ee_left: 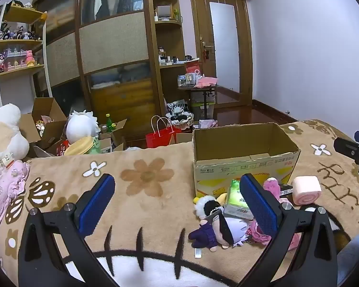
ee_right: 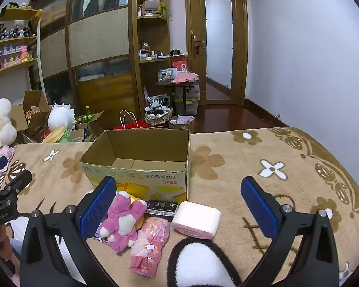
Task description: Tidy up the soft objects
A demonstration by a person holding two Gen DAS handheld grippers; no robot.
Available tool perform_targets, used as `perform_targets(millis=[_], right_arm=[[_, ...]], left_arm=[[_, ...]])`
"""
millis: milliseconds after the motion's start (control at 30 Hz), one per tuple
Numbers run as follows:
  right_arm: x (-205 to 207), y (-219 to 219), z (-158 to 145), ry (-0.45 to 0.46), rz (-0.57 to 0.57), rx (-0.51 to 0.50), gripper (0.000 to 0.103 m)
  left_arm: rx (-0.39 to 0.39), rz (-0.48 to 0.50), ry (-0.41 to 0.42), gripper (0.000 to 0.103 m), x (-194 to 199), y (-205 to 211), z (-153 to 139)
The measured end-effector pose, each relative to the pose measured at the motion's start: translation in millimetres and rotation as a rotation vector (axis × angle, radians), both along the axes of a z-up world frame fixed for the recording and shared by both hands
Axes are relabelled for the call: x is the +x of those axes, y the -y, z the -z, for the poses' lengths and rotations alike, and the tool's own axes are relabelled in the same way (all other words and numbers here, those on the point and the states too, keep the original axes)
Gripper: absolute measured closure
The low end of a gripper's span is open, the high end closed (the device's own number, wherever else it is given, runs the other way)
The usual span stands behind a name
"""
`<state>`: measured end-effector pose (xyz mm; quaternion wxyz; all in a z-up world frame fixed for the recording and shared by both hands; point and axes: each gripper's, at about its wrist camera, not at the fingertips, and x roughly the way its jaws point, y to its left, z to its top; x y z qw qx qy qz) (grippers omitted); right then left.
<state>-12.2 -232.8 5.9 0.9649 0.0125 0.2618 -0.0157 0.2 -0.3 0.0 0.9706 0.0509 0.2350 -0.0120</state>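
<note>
Bed blanket, tan with flower print, carries everything. Cardboard box, open-topped, nothing visible inside, stands mid-blanket toward the bed's far edge. Soft objects heaped just before its near wall: pink plush bear, pink-and-white roll cushion to its right, pink packet nearest, purple-clad doll on the heap's left, green tissue pack beside the box. Black booklet touches the box base. Left gripper: jaws wide, holding nothing. Right gripper: jaws wide, nothing held, poised over the heap.
</note>
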Motion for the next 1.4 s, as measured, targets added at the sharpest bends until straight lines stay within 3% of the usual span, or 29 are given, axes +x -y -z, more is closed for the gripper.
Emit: perform_targets(millis=[1400], right_arm=[[0.6,-1.4,1.9,-0.007,0.002,-0.004,0.0]], left_arm=[[-0.014,-0.004,0.001,0.0,-2.5,2.9,-1.7]])
